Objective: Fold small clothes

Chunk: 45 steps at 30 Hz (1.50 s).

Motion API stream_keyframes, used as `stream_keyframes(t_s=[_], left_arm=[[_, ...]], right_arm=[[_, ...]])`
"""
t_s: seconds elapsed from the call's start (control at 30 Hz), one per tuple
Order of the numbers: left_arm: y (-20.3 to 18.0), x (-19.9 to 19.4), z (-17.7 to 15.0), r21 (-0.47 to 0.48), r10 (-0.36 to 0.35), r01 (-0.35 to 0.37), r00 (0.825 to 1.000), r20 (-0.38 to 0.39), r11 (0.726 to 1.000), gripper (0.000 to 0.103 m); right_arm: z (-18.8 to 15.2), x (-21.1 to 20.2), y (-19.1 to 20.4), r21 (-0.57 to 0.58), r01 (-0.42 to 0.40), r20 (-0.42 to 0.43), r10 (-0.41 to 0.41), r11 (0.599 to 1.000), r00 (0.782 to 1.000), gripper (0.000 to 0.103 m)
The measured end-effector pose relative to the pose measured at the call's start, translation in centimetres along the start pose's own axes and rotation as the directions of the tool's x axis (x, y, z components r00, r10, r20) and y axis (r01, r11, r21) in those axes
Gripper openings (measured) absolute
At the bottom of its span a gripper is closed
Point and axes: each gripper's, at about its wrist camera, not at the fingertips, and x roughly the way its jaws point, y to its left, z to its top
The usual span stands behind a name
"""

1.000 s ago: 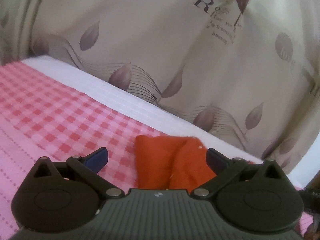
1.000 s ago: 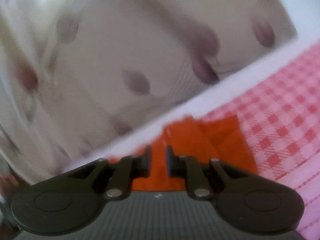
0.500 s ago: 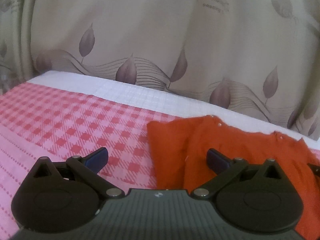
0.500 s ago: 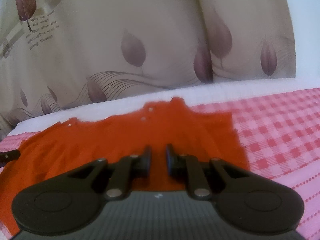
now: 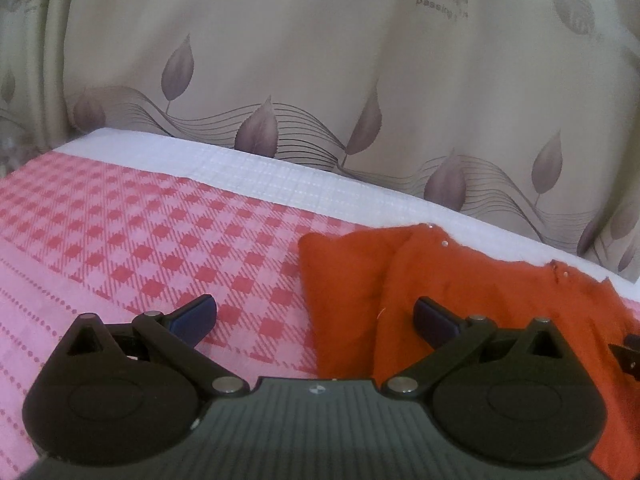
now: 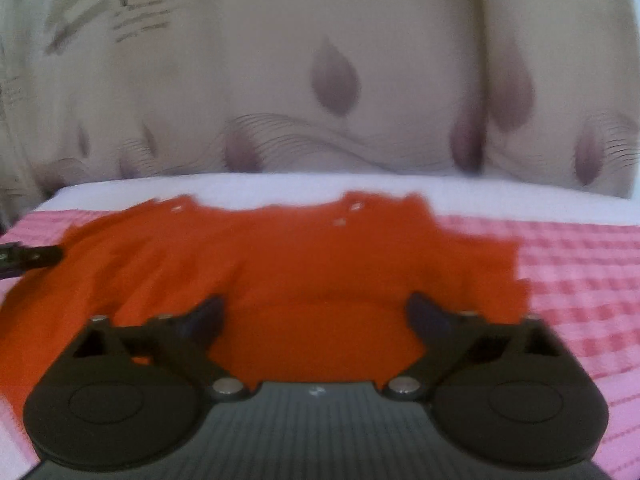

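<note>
Left wrist view: left gripper, jaws spread wide, nothing between the 2 blue-padded fingers. Orange garment lies flat on the pink checked bedcover; its left edge sits between the fingers, untouched. White sheet borders the garment's far side, leaf-print curtain hangs beyond it. Dark tip of the right gripper shows over the garment's right part.

Right wrist view, blurred: right gripper, jaws just opened wide, released, above the garment, which lies spread below with small white buttons near its far edge. Left gripper's tip rests at the garment's left side.
</note>
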Motion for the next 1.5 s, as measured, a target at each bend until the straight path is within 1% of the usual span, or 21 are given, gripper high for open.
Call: stream_keyframes(t_s=[0.27,0.33,0.4,0.47,0.5,0.57,0.63,0.7,0.77,0.87,0.93,1.0,1.03,1.07,1.13,1.2,1.23,1.33,1.4,1.43,1.5], left_arm=[[-0.1,0.3,0.1,0.002,-0.009,0.009,1.0,-0.02,1.0,0.103],[0.4,0.7,0.3,-0.017,-0.05,0.049,0.998,-0.047,0.999,0.103],[1.2,0.8,0.4,-0.039,-0.128,0.126,0.991,-0.049,0.991,0.103],[2.7,0.9,0.5,-0.11,-0.247,0.242,0.969,-0.034,0.964,0.103],[3.1,1.0,0.4,-0.141,-0.276,0.27,0.961,-0.024,0.952,0.103],[3.9,1.3,0.5,-0.186,-0.327,0.319,0.945,-0.015,0.929,0.103],[3.6,1.7,1.0,-0.166,-0.354,0.343,0.934,-0.042,0.925,0.103],[2.9,2.2,1.6,-0.118,-0.382,0.371,0.92,-0.087,0.921,0.103],[2.4,2.8,1.9,-0.071,-0.412,0.406,0.903,-0.124,0.911,0.102],[1.3,3.6,2.3,0.002,-0.435,0.442,0.885,-0.166,0.897,0.1],[0.9,4.3,2.6,0.012,-0.458,0.468,0.87,-0.182,0.884,0.1],[1.0,5.0,2.8,-0.015,-0.494,0.501,0.848,-0.191,0.865,0.099],[1.2,5.5,2.9,-0.04,-0.517,0.519,0.835,-0.188,0.854,0.089],[1.4,5.9,3.1,-0.062,-0.531,0.53,0.826,-0.187,0.846,0.063],[2.0,7.3,3.2,-0.13,-0.545,0.53,0.808,-0.224,0.838,0.027],[2.8,8.4,3.2,-0.22,-0.596,0.556,0.773,-0.217,0.801,0.027],[2.9,8.7,3.3,-0.236,-0.605,0.561,0.765,-0.218,0.794,0.027],[2.5,8.4,3.4,-0.208,-0.595,0.558,0.772,-0.223,0.803,0.026],[2.6,8.2,3.3,-0.211,-0.598,0.562,0.774,-0.209,0.8,0.026],[2.6,8.0,3.2,-0.204,-0.596,0.562,0.778,-0.2,0.802,0.026],[2.3,7.6,3.1,-0.181,-0.579,0.551,0.794,-0.187,0.815,0.026]], right_arm=[[0.0,0.3,1.1,-0.06,0.039,-0.018,-0.04,0.997,0.999,0.101],[-0.1,0.1,1.1,-0.059,0.039,-0.004,-0.039,0.998,0.999,0.101],[-0.3,-0.8,1.0,-0.057,0.014,0.036,-0.012,0.998,0.999,0.101],[-0.5,-1.9,0.8,-0.057,-0.026,0.097,0.031,0.998,0.995,0.102],[-0.6,-2.5,0.6,-0.052,-0.041,0.133,0.048,0.998,0.99,0.103],[-0.6,-2.7,0.1,-0.03,-0.071,0.151,0.075,0.997,0.986,0.103],[-0.2,-2.1,-0.4,0.0,-0.094,0.121,0.093,0.996,0.988,0.103],[0.0,-1.6,-0.3,0.004,-0.088,0.091,0.087,0.996,0.992,0.103],[-0.1,-1.5,0.3,-0.027,-0.08,0.08,0.082,0.996,0.993,0.103],[-0.3,-1.8,1.1,-0.063,-0.077,0.081,0.082,0.995,0.993,0.103],[-0.4,-1.9,0.9,-0.054,-0.083,0.091,0.088,0.995,0.992,0.103],[-0.4,-2.2,0.5,-0.032,-0.09,0.108,0.093,0.995,0.99,0.103],[-0.5,-2.3,0.3,-0.023,-0.092,0.116,0.094,0.995,0.989,0.103],[-0.4,-2.3,0.2,-0.018,-0.094,0.119,0.095,0.995,0.988,0.103],[-0.4,-2.4,0.3,-0.018,-0.094,0.122,0.095,0.995,0.988,0.103],[-0.4,-2.4,0.3,-0.021,-0.094,0.124,0.096,0.995,0.988,0.103],[-0.4,-2.4,0.3,-0.019,-0.095,0.126,0.096,0.995,0.987,0.103],[-0.4,-2.5,0.1,-0.009,-0.098,0.135,0.098,0.995,0.986,0.103],[-0.4,-2.6,0.0,-0.005,-0.1,0.14,0.099,0.995,0.985,0.103],[-0.5,-2.7,0.0,-0.004,-0.101,0.144,0.1,0.995,0.984,0.103],[-0.5,-2.8,0.0,-0.003,-0.104,0.153,0.103,0.995,0.983,0.103]])
